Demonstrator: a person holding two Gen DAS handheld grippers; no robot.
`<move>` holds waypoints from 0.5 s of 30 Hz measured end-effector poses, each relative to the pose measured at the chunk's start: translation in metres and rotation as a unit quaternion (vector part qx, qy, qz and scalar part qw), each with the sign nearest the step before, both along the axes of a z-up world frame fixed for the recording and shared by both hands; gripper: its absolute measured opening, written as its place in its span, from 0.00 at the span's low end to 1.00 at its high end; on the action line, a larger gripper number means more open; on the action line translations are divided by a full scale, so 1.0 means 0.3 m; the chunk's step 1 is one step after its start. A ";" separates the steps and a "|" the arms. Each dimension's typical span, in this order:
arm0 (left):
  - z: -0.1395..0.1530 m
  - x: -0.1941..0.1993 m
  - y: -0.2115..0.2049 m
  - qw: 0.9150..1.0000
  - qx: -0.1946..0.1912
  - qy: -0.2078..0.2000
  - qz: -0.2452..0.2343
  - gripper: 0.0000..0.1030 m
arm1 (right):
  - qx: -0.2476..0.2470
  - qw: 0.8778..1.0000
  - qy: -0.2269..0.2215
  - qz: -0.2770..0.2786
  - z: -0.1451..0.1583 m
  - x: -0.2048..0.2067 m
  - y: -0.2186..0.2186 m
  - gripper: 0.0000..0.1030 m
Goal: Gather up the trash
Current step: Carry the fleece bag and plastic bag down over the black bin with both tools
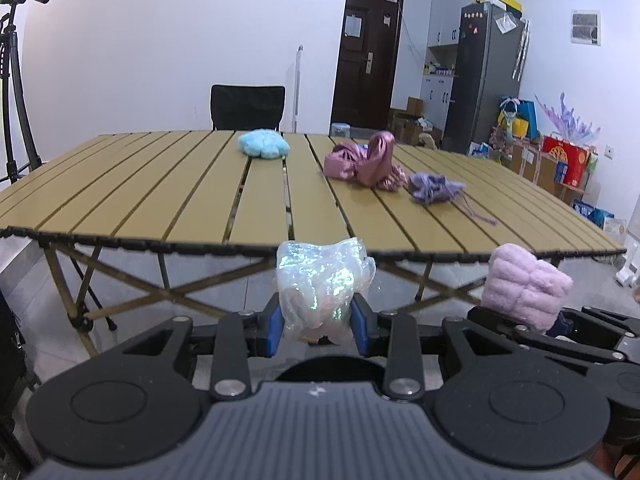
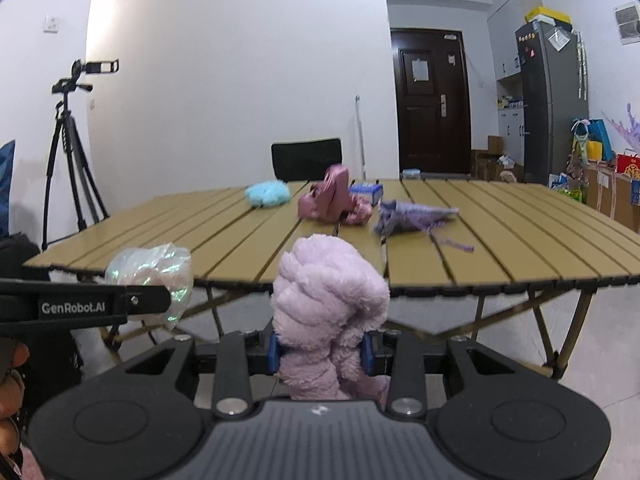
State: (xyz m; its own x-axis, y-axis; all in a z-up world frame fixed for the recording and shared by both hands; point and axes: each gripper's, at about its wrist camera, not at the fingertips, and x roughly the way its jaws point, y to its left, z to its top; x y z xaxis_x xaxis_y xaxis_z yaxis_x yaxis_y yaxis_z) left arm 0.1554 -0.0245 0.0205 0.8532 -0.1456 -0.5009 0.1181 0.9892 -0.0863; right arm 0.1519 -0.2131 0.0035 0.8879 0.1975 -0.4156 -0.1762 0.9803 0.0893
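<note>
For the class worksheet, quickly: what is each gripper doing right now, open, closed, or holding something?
Left gripper: closed on the crumpled iridescent plastic wrap.
Right gripper: closed on the fluffy lilac cloth.

Your room is lit pretty evenly from overhead, soft and a bit cool, so the white walls come out bright but not blown. The table [image 1: 192, 184] throws only a faint shadow underneath, and its slats pick up a mild sheen near the middle. You get a greenish-white glint off the crinkly iridescent film [image 1: 320, 284], the only real glare. Fisheye bending is strong: the table's near edge bows and the corners of both views go dark. The right wrist view looks slightly softer, with the fuzzy purple plush [image 2: 328, 292] a touch smeared.
</note>
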 end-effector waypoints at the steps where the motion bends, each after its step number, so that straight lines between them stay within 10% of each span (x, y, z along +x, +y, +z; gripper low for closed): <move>1: -0.008 -0.012 0.001 1.000 0.002 0.003 0.000 0.34 | -0.002 1.000 0.005 0.002 -0.007 0.001 0.004 0.34; 15: -0.221 -0.120 0.025 0.993 0.024 0.114 -0.004 0.34 | -0.013 0.994 0.106 0.007 -0.185 -0.112 0.015 0.31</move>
State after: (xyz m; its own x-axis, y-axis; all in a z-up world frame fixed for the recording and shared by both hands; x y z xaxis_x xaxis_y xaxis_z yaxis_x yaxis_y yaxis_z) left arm 0.1195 -0.0170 -0.0458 0.7163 -0.1222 -0.6870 0.1084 0.9921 -0.0635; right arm 0.1183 -0.2087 -0.0519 0.7766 0.1962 -0.5987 -0.1699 0.9803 0.1008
